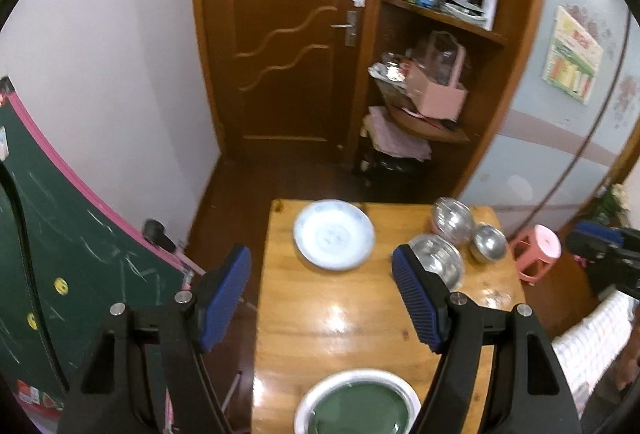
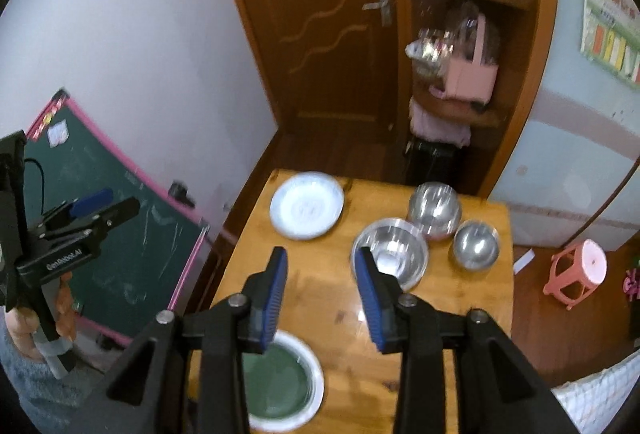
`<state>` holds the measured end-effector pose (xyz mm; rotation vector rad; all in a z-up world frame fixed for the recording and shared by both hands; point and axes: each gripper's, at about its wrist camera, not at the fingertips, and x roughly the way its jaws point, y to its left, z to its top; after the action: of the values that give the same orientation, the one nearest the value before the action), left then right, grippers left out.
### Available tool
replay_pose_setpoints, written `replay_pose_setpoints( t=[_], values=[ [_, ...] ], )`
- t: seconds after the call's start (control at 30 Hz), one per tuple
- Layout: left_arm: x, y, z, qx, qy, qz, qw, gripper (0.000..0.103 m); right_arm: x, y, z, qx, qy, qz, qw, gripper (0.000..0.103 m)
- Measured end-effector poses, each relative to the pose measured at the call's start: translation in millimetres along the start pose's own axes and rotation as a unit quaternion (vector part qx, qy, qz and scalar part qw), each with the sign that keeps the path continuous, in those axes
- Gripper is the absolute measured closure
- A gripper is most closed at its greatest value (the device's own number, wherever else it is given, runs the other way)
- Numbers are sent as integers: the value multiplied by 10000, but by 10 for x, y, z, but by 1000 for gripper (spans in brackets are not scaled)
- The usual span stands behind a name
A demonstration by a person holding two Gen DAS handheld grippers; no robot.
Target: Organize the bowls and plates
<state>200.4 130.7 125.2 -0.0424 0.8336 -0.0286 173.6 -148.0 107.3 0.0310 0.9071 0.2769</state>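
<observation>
Plates and bowls sit spread over a small wooden table (image 1: 360, 318). In the left wrist view, a white plate (image 1: 334, 234) lies toward the table's far edge, a green dish with a white rim (image 1: 358, 404) at its near edge, and three steel bowls cluster at the far right corner: a large bowl (image 1: 438, 260), a second bowl (image 1: 454, 219) behind it, and a small bowl (image 1: 487, 243) beside them. The left gripper (image 1: 320, 298) hangs above the table with its jaws wide apart and nothing between them.

In the right wrist view, the same white plate (image 2: 306, 205) is well apart from the bowls; the large bowl (image 2: 390, 253), the second bowl (image 2: 435, 209) and the small bowl (image 2: 476, 244) nearly touch one another. The green dish (image 2: 286, 380) stays at the table's near edge. The right gripper (image 2: 322, 294) hovers over the table's middle, jaws partly open and empty.

Likely risks: the bowls are slick, rounded steel, so a pinch on a thin rim could slip and send a bowl clattering into its neighbours or off the table's far right corner. Both pictures are blurred, so aiming a descent now could miss the rim.
</observation>
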Motion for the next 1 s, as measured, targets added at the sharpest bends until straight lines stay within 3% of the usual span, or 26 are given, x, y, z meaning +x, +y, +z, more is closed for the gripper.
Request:
replay_pose_setpoints(
  t=[0.13,0.4,0.6,0.77,1.0],
  values=[
    [395,39,220,-121,8,205,9997,28,204,18,261,-92,-367,-161,9992,50],
    [1790,89,275,-122,435,557,9974,28,1250,18,554,9,-38,62,10000,50],
    [2841,288,106,-432,950,453,9935,28,2350,-99,601,191,559,27,9982,50],
    [3465,474,-108,-862,1357,321,9865,28,3104,-211,504,296,1086,-23,9936,50],
    [4140,618,-409,-1244,1778,161,9760,28,3799,-407,366,632,1532,75,9861,50]
  ],
)
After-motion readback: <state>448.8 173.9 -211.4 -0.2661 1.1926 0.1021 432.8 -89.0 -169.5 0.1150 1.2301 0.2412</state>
